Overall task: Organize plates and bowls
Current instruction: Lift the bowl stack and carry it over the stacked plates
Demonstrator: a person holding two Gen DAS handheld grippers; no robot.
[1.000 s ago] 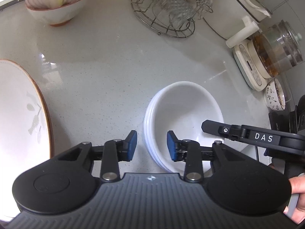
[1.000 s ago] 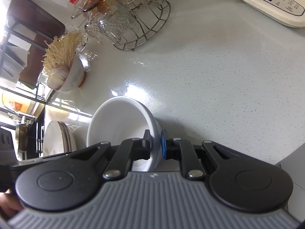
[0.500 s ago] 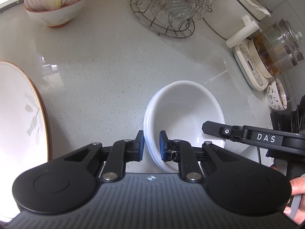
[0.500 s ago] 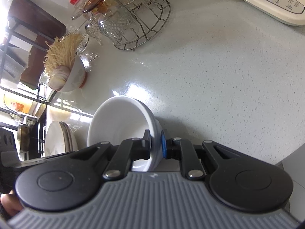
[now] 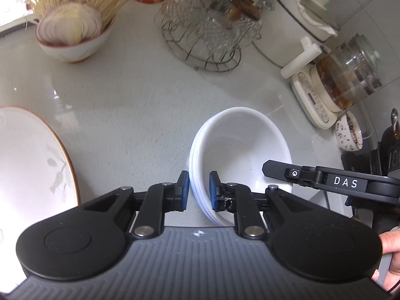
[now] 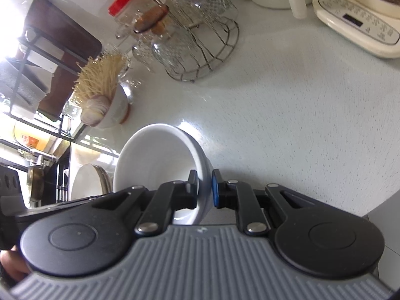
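The stack of white bowls [image 5: 240, 160] is clamped at opposite rims by the left gripper [image 5: 197, 191] and right gripper [image 6: 205, 187] — near-centre on the counter [image 5: 130, 105]. A plate [image 5: 30, 165] lies left; a wire rack [image 5: 207, 37] and kettle [image 5: 347, 75] are seen beyond.

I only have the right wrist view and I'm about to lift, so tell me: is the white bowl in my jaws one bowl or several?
Observer: Several. The left wrist view shows a stack of nested white bowls, with at least three rims showing on its left side.
Operator: Is the left gripper on it?
Observer: Yes. The left gripper is shut on the stack's near left rim, one pad inside and one outside.
Operator: Anything beside the stack on that side?
Observer: A large plate with a brown rim and a leaf pattern, apart from the stack across bare counter.
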